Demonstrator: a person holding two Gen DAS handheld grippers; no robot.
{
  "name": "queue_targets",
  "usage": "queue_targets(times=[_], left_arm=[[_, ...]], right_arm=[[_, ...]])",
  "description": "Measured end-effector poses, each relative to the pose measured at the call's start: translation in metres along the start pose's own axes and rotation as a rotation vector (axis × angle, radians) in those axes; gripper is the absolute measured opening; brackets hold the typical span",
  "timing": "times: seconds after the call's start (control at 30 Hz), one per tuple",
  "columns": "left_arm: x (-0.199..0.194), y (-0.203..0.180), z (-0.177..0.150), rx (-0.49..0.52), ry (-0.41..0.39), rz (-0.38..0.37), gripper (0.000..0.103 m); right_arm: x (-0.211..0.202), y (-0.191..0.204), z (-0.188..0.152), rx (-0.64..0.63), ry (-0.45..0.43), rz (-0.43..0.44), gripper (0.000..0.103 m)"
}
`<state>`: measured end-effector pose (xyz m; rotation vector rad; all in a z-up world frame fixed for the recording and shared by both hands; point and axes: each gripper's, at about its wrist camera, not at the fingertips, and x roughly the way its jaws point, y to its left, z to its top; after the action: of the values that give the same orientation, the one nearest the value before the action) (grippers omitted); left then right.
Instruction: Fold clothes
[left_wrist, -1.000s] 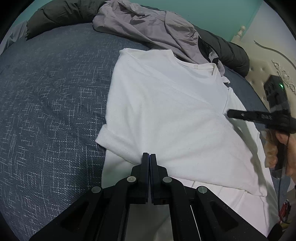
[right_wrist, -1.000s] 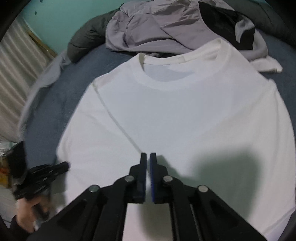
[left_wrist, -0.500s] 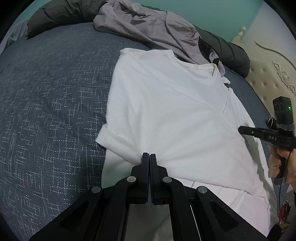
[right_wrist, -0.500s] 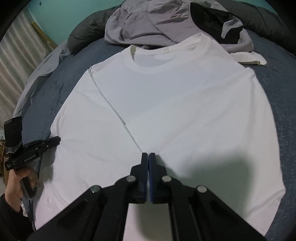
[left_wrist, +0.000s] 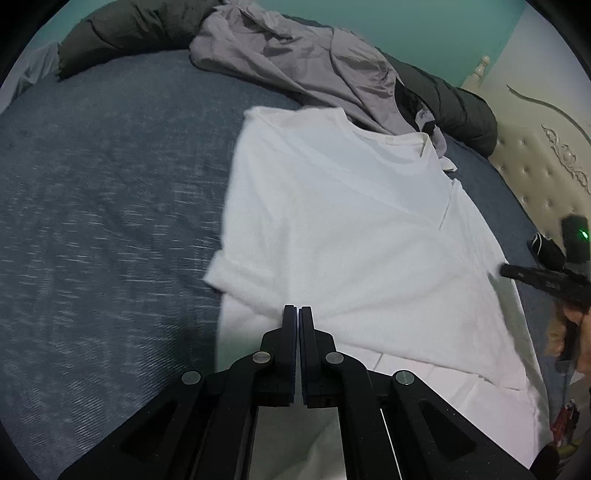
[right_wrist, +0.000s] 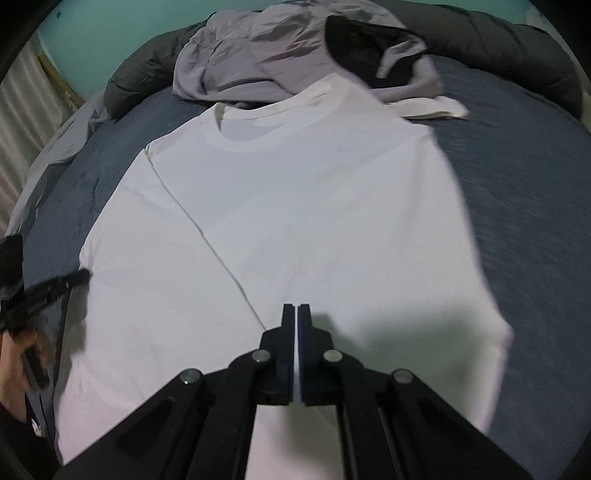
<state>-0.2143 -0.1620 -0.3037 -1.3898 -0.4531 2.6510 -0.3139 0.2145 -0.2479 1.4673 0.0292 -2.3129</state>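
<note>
The white t-shirt (right_wrist: 295, 221) lies flat on the blue bedspread (left_wrist: 92, 221), one sleeve folded across. Since a second ago the right gripper (right_wrist: 297, 310) has drawn back toward the hem, jaws pressed together, empty. The left gripper (left_wrist: 297, 312) hangs over the hem, likewise closed and empty.

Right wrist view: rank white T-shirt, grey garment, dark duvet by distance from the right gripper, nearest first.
From the right gripper:
1. White T-shirt, spread flat directly under the fingertips.
2. Grey garment, crumpled beyond the collar.
3. Dark duvet, along the bed's far edge.
</note>
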Motion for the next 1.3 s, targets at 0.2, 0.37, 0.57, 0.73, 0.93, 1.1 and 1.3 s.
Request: queue_targets(times=[0.2, 0.37, 0.57, 0.73, 0.93, 1.1, 1.3], left_arm=[[-0.050, 0.014, -0.013, -0.083, -0.022, -0.029, 0.012], [-0.095, 0.011, -0.039, -0.077, 0.022, -0.052, 0.015], [-0.133, 0.014, -0.101, -0.042, 0.166, -0.069, 0.029], [-0.154, 0.024, -0.149, -0.073, 0.235, -0.060, 0.037], [-0.168, 0.015, -0.191, -0.051, 0.307, -0.072, 0.047], [-0.164, 0.009, -0.215, -0.050, 0.368, -0.077, 0.051], [-0.159, 0.008, -0.230, -0.067, 0.397, -0.105, 0.051]], right_arm=[[-0.074, -0.029, -0.056, 0.036, 0.011, -0.010, 0.012], [-0.118, -0.044, -0.112, 0.070, 0.035, -0.001, 0.021], [-0.155, -0.051, -0.173, 0.131, 0.063, 0.038, 0.035], [-0.167, -0.052, -0.216, 0.156, 0.101, 0.052, 0.037], [-0.165, -0.051, -0.259, 0.192, 0.156, 0.054, 0.039], [-0.159, -0.057, -0.288, 0.238, 0.185, 0.061, 0.039], [-0.160, -0.060, -0.305, 0.253, 0.201, 0.067, 0.039]])
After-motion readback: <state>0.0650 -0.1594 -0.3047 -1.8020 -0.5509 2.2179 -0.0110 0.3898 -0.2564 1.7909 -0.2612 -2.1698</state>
